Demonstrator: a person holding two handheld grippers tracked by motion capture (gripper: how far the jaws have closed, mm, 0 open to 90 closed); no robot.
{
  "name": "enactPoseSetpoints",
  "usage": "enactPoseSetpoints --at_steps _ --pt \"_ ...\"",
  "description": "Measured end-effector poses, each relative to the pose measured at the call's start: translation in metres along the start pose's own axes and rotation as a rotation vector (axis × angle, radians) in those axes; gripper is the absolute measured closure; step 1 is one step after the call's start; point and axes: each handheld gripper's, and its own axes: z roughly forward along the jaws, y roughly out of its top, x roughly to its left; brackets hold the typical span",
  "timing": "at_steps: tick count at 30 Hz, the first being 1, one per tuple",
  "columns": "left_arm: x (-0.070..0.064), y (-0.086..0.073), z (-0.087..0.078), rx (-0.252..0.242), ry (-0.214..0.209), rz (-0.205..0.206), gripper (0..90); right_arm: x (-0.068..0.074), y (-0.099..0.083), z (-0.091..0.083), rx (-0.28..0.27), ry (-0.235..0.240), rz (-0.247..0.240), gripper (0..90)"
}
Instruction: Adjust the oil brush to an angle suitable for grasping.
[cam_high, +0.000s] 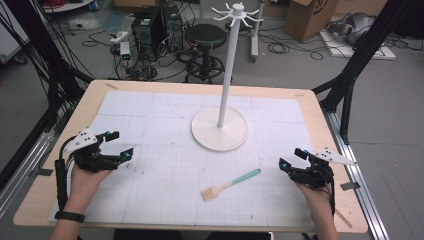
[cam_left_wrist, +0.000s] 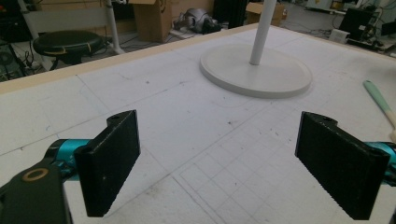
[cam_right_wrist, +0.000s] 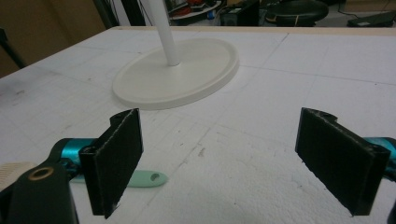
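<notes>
You are holding both grippers with jaws spread wide and empty. The pastry brush with the mint-green handle and pale bristles (cam_high: 230, 185) is lying flat on the white gridded surface (cam_high: 165, 175), on your side of the white round-based hook stand (cam_high: 220, 128). Its long axis is running diagonally, handle end pointing toward your right gripper (cam_high: 291, 158), which is sitting nearer. Your left gripper (cam_high: 119, 143) is waiting well apart from the brush.
</notes>
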Motion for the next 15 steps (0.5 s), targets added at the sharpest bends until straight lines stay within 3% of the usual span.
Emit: enactPoseSetpoints --at_steps 15 --pt "-0.0028 0.0019 -0.0049 -0.009 0.001 0.000 14.6 -0.0024 0.0022 -0.0029 -0.011 0.009 0.007 14.1"
